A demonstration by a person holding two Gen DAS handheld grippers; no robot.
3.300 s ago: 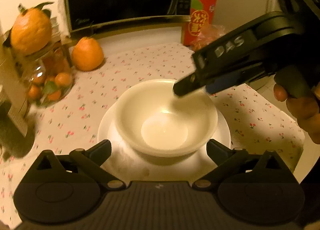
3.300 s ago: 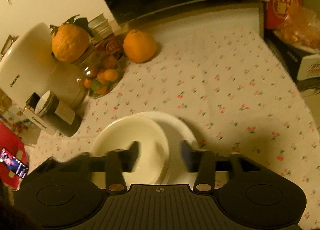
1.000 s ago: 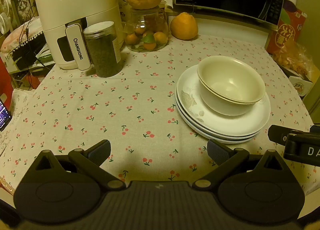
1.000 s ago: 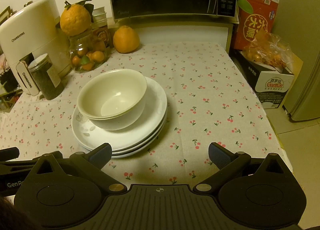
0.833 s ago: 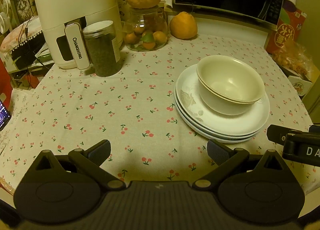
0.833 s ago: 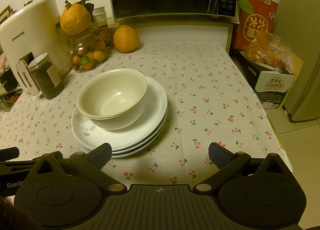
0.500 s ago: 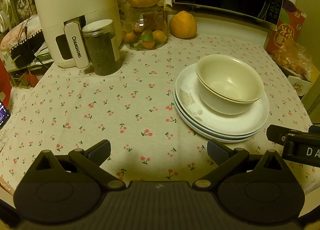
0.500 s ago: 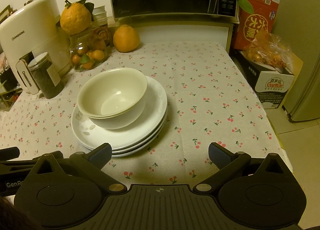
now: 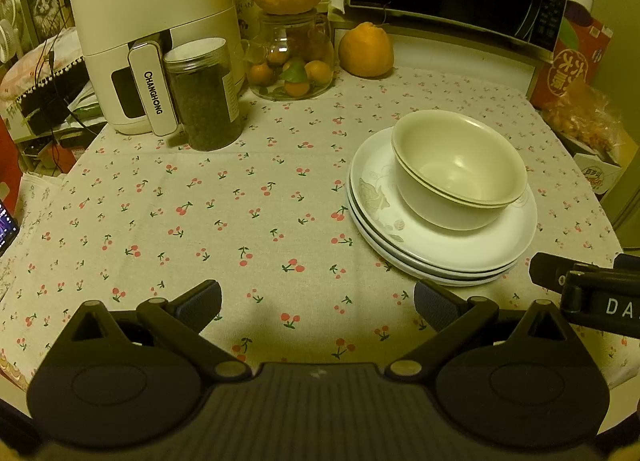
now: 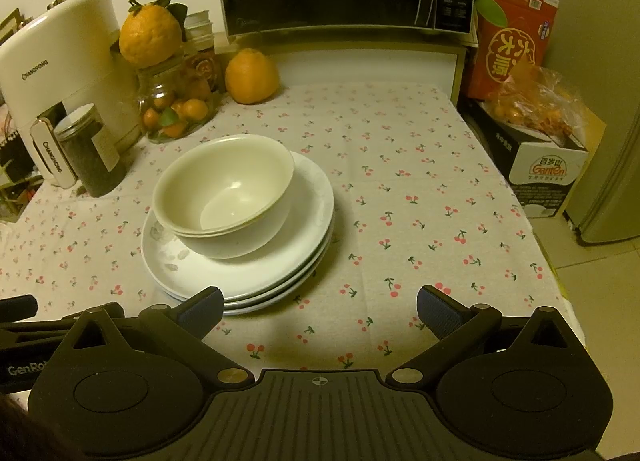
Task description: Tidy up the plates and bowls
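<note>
You hold both the left gripper and the right gripper wide and empty, near the bowls nested on the stacked plates upon the table.

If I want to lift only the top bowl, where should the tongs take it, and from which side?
Probably its rim, one finger inside, one outside, coming from above. The top bowl sits nested in another, so only its lip shows; the right tongs are open and near.
</note>
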